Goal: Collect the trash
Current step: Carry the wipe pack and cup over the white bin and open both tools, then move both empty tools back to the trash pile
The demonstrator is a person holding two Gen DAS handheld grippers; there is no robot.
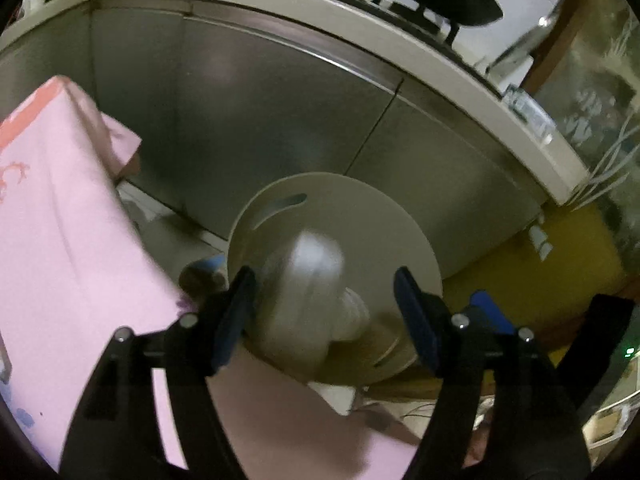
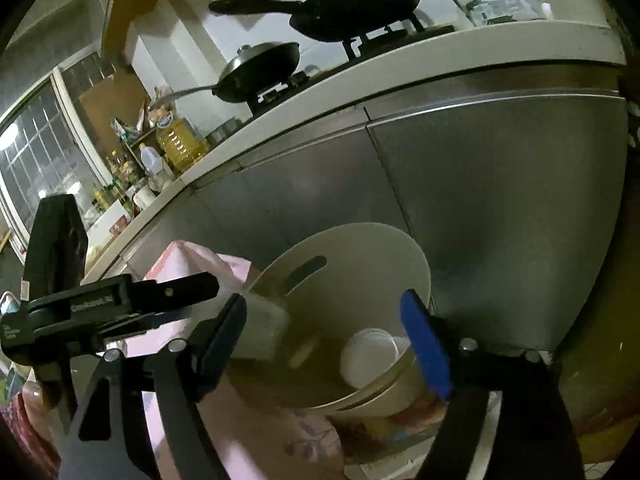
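Left wrist view first: the left gripper [image 1: 326, 316] has its fingers spread wide, and a blurry white crumpled thing [image 1: 308, 292] sits in the gap between them, right over the mouth of the cream trash bin [image 1: 400, 232]. It's too smeared to say what it is, maybe a tissue or a plastic cup, and I can't tell if it's touching a finger or just in the air, but nothing is pinching it. The bin stands on the floor just beside the pink-covered table [image 1: 60, 220], in front of the steel cabinet doors [image 1: 260, 120]. Right wrist view: the right gripper [image 2: 324, 340] is also wide open and empty, pointed at the same bin, with the other gripper's black body poking in from the left. Inside the bin you can see a white cup [image 2: 370, 356] lying near the bottom, so at least one bit of trash is already in there. Up on the counter there's a black pan [image 2: 360, 4] on the stove, not part of this. My guess is we're mid-task: one piece binned, another going in. Whether more trash is left on the table, neither view shows.
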